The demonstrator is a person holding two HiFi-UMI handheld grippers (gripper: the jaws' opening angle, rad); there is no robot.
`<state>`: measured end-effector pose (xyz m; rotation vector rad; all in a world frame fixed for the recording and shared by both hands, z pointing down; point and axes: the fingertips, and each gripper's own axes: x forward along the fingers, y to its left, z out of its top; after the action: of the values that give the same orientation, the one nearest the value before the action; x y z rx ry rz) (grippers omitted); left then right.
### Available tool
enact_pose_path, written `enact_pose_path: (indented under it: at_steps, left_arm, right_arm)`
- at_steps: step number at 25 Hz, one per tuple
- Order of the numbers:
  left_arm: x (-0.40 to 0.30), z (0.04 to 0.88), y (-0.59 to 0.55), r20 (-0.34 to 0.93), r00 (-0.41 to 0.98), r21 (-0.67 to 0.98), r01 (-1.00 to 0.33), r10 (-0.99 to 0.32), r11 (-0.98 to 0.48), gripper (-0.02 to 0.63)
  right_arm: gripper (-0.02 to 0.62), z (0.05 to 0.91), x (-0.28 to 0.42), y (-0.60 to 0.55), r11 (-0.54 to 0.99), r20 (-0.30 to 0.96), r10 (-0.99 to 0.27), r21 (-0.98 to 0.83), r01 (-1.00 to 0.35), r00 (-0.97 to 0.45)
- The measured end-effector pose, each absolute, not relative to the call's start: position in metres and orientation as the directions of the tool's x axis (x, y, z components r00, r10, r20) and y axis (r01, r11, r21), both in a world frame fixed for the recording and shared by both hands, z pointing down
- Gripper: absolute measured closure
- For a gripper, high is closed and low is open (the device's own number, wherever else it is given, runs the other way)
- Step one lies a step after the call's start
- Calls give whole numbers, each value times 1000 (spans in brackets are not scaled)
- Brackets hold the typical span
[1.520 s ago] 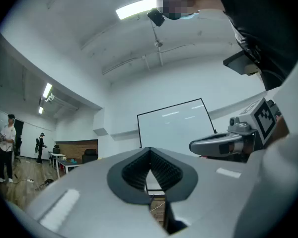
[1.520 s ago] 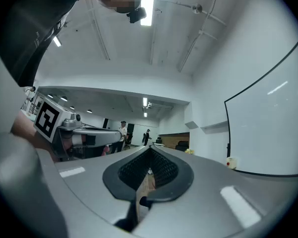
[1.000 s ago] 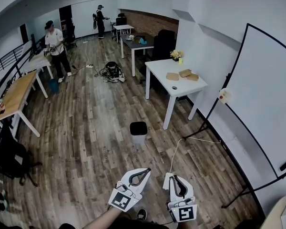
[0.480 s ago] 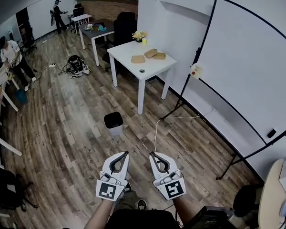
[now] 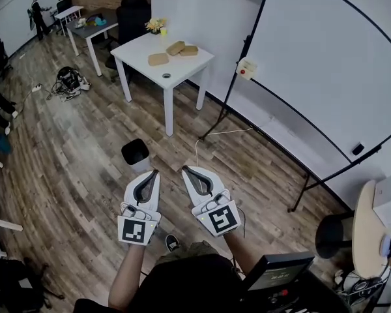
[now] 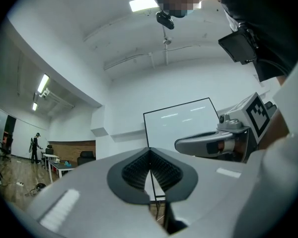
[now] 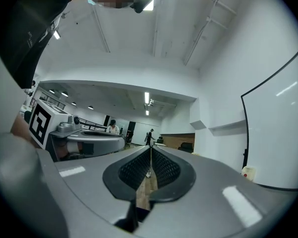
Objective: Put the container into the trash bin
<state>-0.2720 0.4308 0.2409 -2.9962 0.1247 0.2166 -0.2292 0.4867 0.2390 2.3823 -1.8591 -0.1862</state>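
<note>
**Both tools shut and empty, containers on the far worktop**

We hold the left tool (image 5: 154,173) and the right tool (image 5: 185,169) side by side, low in the head view. Each has its jaws pressed together with nothing between them. The black trash bin (image 5: 135,154) stands on the wooden floor (image 5: 72,149) just beyond the left tool's tips. Farther off stands the white worktop (image 5: 140,51). Three flat brown containers (image 5: 176,47) lie on it, well apart from the bin and from both tools. A large whiteboard (image 5: 313,64) stands on our right.
</note>
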Motion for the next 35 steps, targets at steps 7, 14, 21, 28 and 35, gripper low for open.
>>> enact_pose_path:
  at_steps: [7,14,21,28,35]
  left_arm:
    - [-226,238,397,-205,978,-119,-69,-44,-991,607]
    - [-164,268,357,-106,992,-139,-76,-61,-987,607]
    - [-85,272,314,-60,992,-132,-116,-109,-984,607]
    - [-28,287,288,-10,988,-113,-154,-154,-982,607]
    - [20,306,236,1,985,-69,-173,-173,-983,607]
  right_arm:
    - [588,241,-187,446,-237,-39,-972,167,-957,233]
    - [588,264,-118,402,-222,-43,-975,124,-967,218]
    - [588,274,-36,357,-182,-33,-983,119,-976,179]
    - [584,295,29,326,-134,12,-991,94,-987,135]
    - [580,313,75,274,-102,50,-993,91,-991,107]
